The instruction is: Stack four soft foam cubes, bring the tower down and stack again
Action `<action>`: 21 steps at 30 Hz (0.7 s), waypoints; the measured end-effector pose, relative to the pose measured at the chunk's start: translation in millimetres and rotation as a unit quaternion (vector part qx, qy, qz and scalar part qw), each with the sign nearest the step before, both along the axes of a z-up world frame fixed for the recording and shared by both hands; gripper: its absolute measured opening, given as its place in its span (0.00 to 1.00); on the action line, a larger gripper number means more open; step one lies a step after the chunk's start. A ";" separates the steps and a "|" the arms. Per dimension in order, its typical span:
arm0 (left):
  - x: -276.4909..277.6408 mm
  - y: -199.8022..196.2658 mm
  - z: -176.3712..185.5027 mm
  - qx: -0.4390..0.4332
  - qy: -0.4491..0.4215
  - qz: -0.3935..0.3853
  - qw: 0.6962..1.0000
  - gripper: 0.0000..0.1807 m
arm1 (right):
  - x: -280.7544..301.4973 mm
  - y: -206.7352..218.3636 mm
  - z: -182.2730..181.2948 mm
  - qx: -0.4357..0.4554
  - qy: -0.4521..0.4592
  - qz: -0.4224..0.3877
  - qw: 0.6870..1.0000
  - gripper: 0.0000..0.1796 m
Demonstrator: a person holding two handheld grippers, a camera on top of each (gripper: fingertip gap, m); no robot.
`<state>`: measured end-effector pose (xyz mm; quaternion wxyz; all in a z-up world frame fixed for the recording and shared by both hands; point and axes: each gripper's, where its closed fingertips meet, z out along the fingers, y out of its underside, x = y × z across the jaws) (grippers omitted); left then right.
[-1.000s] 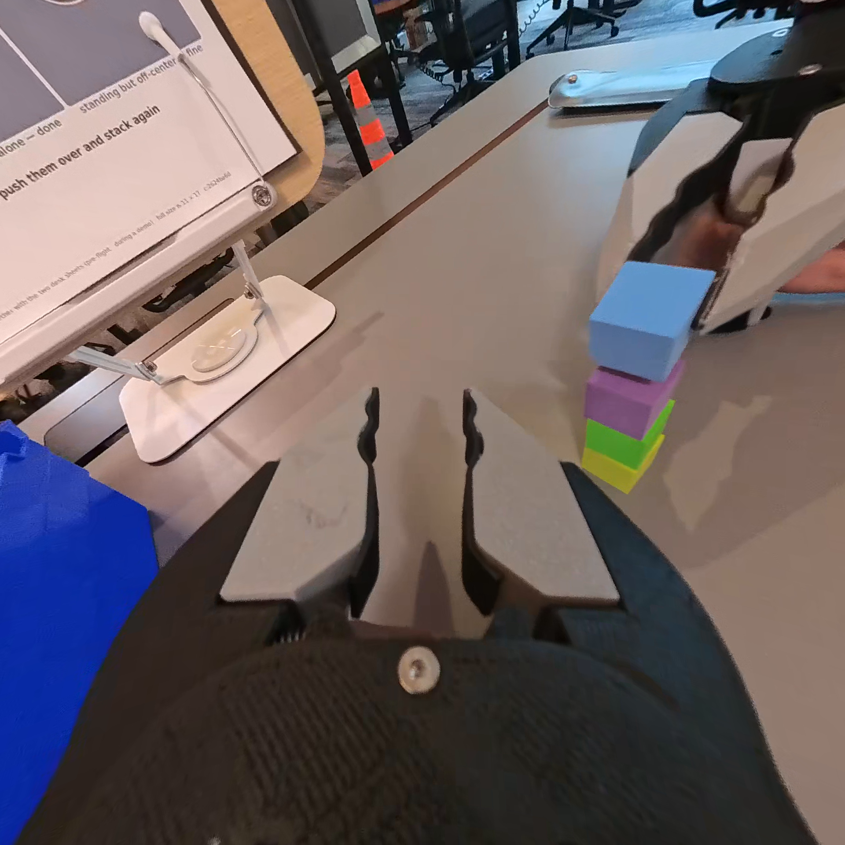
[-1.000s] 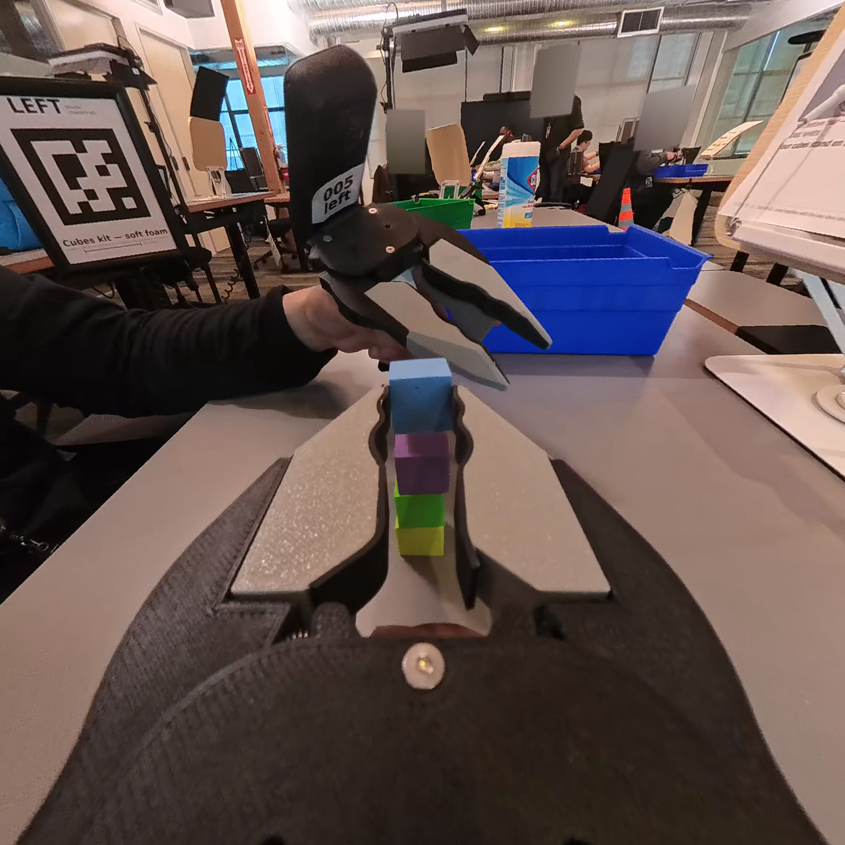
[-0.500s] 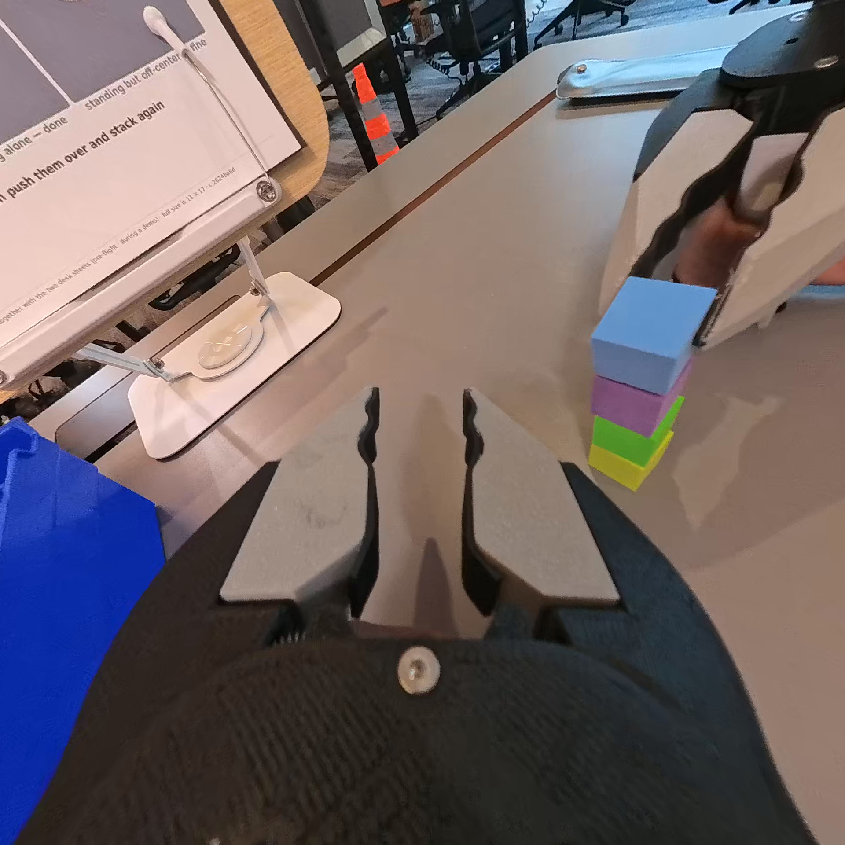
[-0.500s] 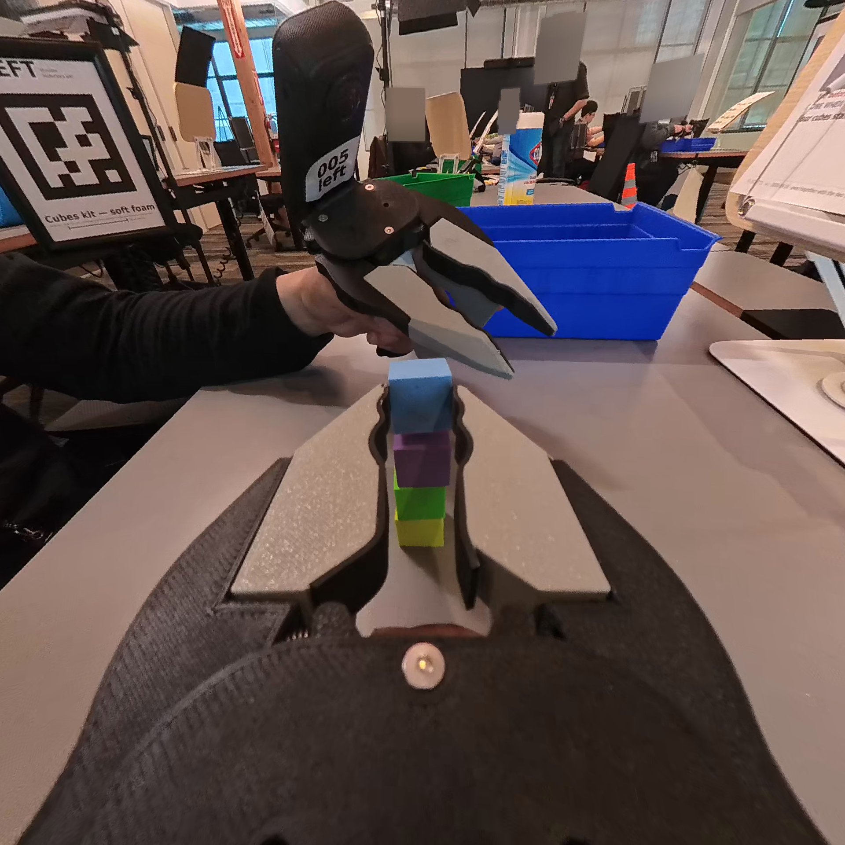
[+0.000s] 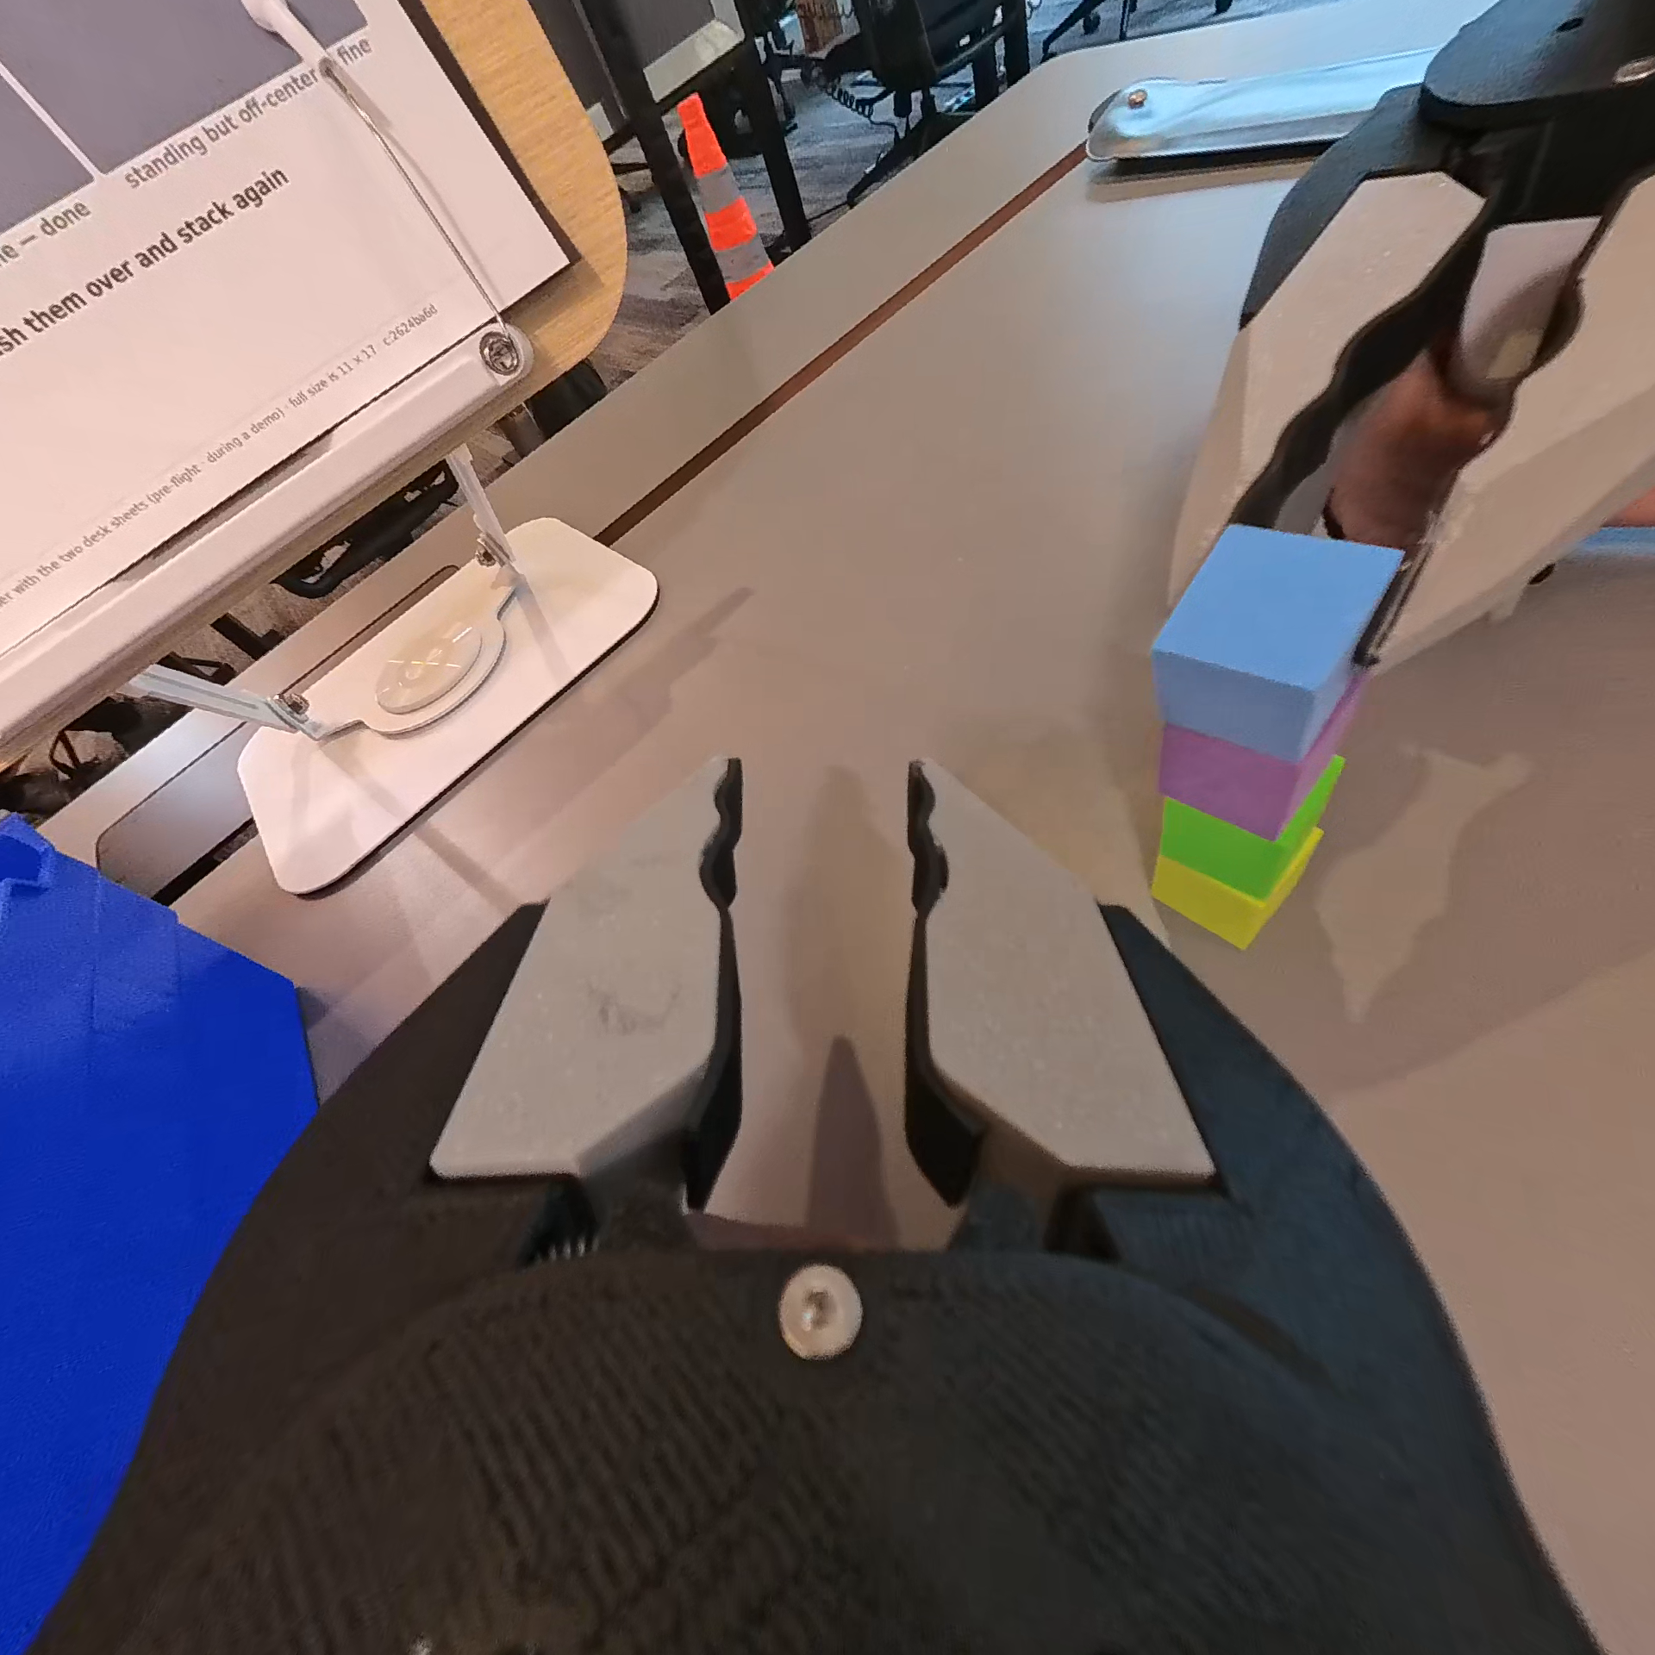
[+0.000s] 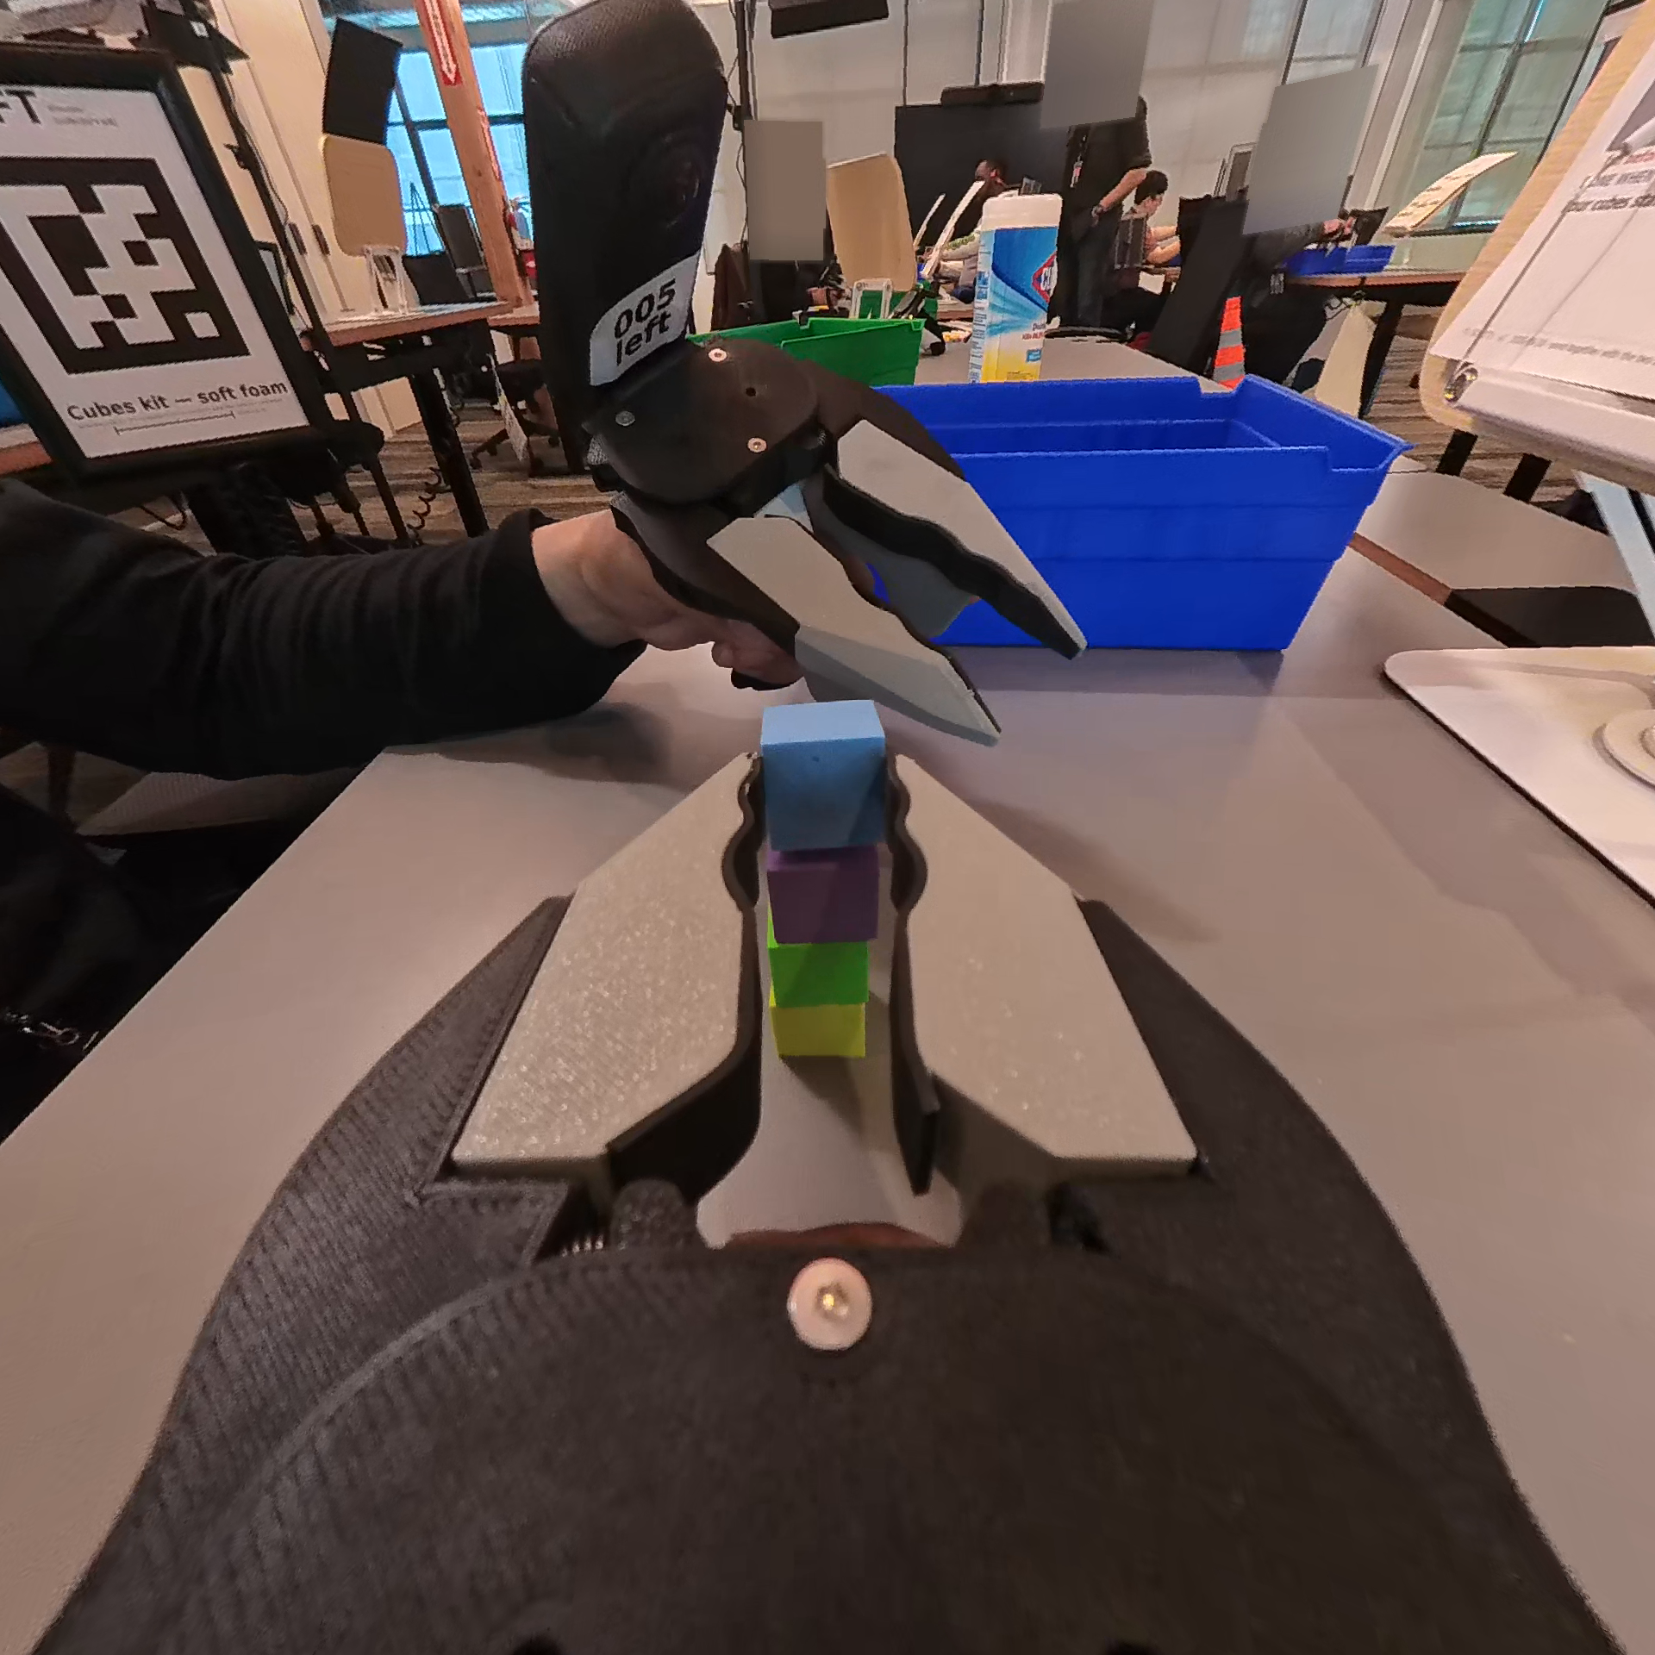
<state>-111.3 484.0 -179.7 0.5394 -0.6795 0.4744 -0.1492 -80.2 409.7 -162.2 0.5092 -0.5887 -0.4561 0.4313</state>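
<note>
Holding our right gripper (image 6: pixel 822 788) level with the top of the tower, we have its two fingers (image 6: pixel 645 967) on either side of the blue cube (image 6: pixel 819 775), the notched tips close against the cube's left and right faces; whether they are pressing it or only flanking it we cannot tell. Directly below that cube, between the same fingers, sit the purple cube (image 6: pixel 824 891), then the green cube (image 6: pixel 817 972), then the yellow cube (image 6: pixel 819 1030) on the grey table (image 6: pixel 1254 896), each a little offset from the one under it. Beyond the fingertips our left gripper (image 6: pixel 1030 690) hangs above the table just past the tower, its fingers parted with nothing between them, gripped by a hand (image 6: pixel 618 582) in a black sleeve (image 6: pixel 269 645). From the left wrist view, that gripper's fingers (image 5: pixel 627 967) stand apart at a moderate gap over bare tabletop, and the tower lies ahead and to their right, with the right gripper at its top. Farther out past the left gripper sits a blue bin (image 6: pixel 1146 528), to the left of it a framed sign with a square code (image 6: pixel 134 269), and to the right a document stand (image 5: pixel 430 681) on a white base.
</note>
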 end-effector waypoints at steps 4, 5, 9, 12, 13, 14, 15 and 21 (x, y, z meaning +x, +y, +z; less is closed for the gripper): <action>0.3 -0.2 -0.5 -0.001 0.001 -0.001 1.000 0.19 | 0.4 -0.1 -1.4 -0.001 -0.005 0.000 1.000 0.13; 0.3 -0.3 -0.6 -0.001 0.001 -0.001 1.000 0.19 | 0.4 0.0 -2.0 -0.001 -0.007 0.000 1.000 0.13; 0.3 -0.4 -0.5 -0.002 0.001 -0.001 1.000 0.20 | 0.3 -0.7 -3.0 0.001 -0.011 0.000 1.000 0.13; 0.6 -0.8 -0.8 -0.002 0.002 -0.002 1.000 0.20 | 0.8 -0.7 -2.8 -0.001 -0.010 0.000 1.000 0.13; 0.8 -0.9 -1.2 -0.003 0.002 -0.003 1.000 0.20 | 1.0 -0.4 -2.6 -0.002 -0.009 0.000 1.000 0.13; 0.9 -1.2 -1.8 -0.004 0.004 -0.003 1.000 0.20 | 1.2 -0.3 -2.5 -0.003 -0.008 0.000 1.000 0.13; 1.1 -1.4 -2.4 -0.005 0.005 -0.004 1.000 0.20 | 1.4 -0.3 -2.5 -0.004 -0.007 0.000 1.000 0.13; 1.8 -2.1 -4.2 -0.006 0.009 -0.006 1.000 0.21 | 1.4 -1.9 -2.9 -0.007 -0.008 0.006 1.000 0.13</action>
